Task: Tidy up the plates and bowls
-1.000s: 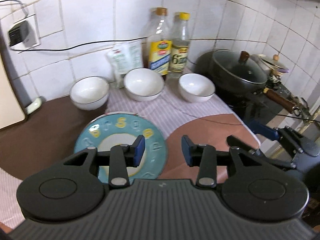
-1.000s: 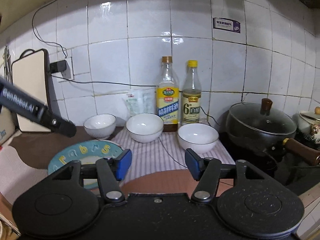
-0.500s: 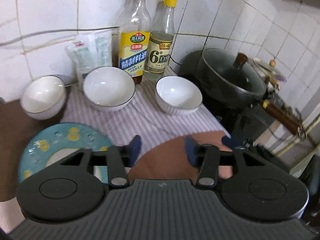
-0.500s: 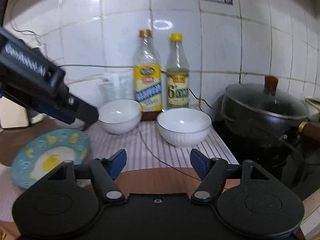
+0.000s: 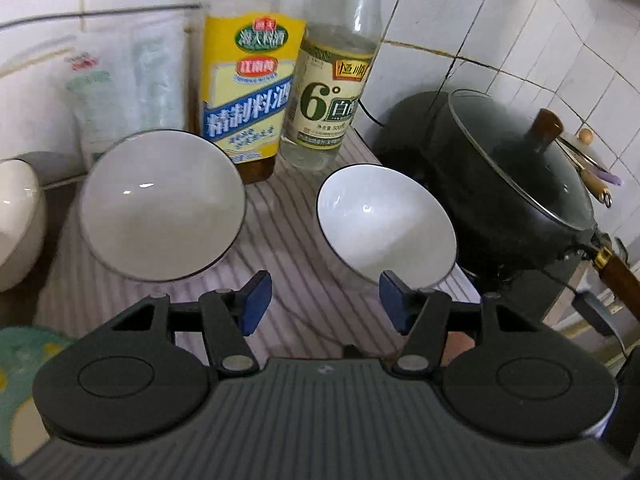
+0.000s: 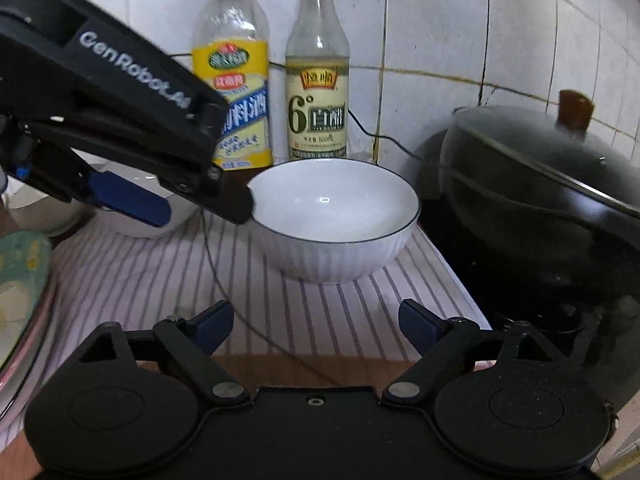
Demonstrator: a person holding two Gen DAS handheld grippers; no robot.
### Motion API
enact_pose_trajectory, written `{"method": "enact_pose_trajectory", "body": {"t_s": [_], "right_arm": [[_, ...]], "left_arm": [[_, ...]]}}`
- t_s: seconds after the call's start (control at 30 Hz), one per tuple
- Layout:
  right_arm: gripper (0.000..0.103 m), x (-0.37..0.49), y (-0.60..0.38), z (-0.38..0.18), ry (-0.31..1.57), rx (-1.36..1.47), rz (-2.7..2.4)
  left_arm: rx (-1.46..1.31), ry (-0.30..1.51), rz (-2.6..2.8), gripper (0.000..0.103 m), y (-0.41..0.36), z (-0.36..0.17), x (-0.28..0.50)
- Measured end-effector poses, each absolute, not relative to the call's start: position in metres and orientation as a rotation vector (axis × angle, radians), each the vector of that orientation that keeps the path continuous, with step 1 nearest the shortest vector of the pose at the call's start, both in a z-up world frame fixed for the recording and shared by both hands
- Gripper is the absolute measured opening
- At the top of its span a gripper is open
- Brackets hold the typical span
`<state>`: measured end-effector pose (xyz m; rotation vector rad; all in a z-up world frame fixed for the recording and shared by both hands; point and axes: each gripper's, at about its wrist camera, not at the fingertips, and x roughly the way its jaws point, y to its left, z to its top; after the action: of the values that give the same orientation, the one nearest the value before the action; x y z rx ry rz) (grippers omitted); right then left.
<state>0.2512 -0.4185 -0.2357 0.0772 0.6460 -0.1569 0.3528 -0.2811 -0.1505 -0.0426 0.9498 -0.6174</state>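
Three white bowls stand in a row on a striped cloth. The right bowl (image 5: 386,224) (image 6: 336,220) is just ahead of my open, empty left gripper (image 5: 322,300), whose right fingertip is at its near rim. The middle bowl (image 5: 162,204) is to its left, the left bowl (image 5: 16,220) at the view's edge. A teal patterned plate (image 5: 20,360) (image 6: 20,264) lies at the lower left. My right gripper (image 6: 316,320) is open and empty, a short way in front of the right bowl. The left gripper's fingertips (image 6: 228,204) reach that bowl's left rim in the right wrist view.
Two bottles, a yellow-labelled one (image 5: 248,92) and a vinegar one (image 5: 332,92), stand against the tiled wall behind the bowls. A white packet (image 5: 124,80) leans at the left. A black lidded pan (image 5: 516,184) (image 6: 540,184) sits on the stove at the right. A thin cable (image 6: 216,276) crosses the cloth.
Both grippers moved forward toward the bowls. The left gripper swung right from over the plate to the right bowl and opened wider. The right bowl looms larger in both views.
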Motion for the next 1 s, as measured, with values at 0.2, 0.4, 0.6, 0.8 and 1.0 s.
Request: {"method": "enact_pose_trajectory", "body": {"t_s": [0.2, 0.4, 0.6, 0.8, 1.0], "right_arm": [[0.092, 0.276, -0.421, -0.241, 0.644, 0.080, -0.186], [0.093, 0.289, -0.422, -0.242, 0.642, 0.105, -0.208], [0.093, 0.292, -0.426, -0.239, 0.639, 0.125, -0.209], [0.093, 0.286, -0.426, -0.239, 0.628, 0.169, -0.201], [0.092, 0.266, -0.414, -0.233, 0.602, 0.171, -0.169]], "left_arm": [[-0.094, 1.008, -0.593, 0.056, -0.291, -0.165, 0.382], [-0.114, 1.059, -0.585, 0.033, -0.297, -0.172, 0.397], [-0.119, 1.073, -0.609, 0.015, -0.300, -0.173, 0.395], [-0.078, 1.079, -0.601, 0.015, -0.302, -0.170, 0.388], [-0.037, 1.057, -0.587, 0.014, -0.288, -0.155, 0.364]]}}
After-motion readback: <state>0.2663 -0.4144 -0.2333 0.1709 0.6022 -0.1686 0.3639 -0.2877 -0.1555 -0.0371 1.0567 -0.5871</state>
